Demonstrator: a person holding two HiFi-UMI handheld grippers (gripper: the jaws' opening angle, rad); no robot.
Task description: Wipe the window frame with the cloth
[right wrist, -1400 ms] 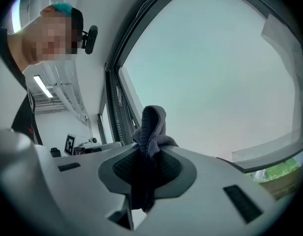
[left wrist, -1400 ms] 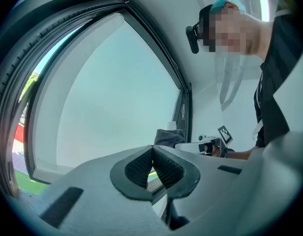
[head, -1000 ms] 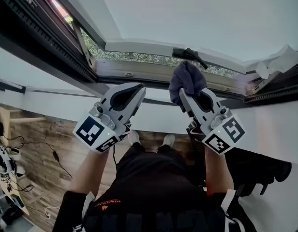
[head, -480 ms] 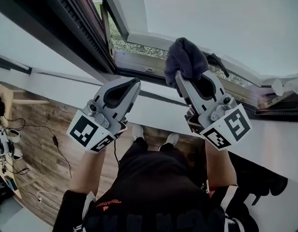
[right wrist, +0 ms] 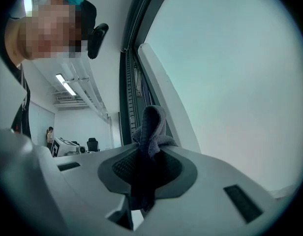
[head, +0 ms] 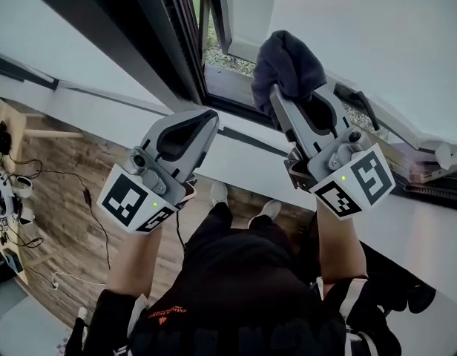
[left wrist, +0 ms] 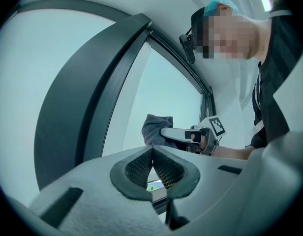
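Cloth (head: 288, 64): dark grey, wadded up and standing proud of the right gripper's tips, up by the open window.
Right gripper (head: 297, 101): its 2 jaws are closed on a fold of the cloth, and the rest bulges out past them.
Left gripper (head: 203, 122): jaws pressed together with nothing between them, held lower and to the side, well apart from the cloth.
Window frame (head: 175, 44): dark ribbed edge running up and away just beside the wad.
Contact: I cannot tell whether the cloth touches the frame.
Handling: probably soft, light and limp, moulding to ridges and not fragile.
Hold: a pinch through the middle fold looks right, though dragging along the ribs could tug it loose.
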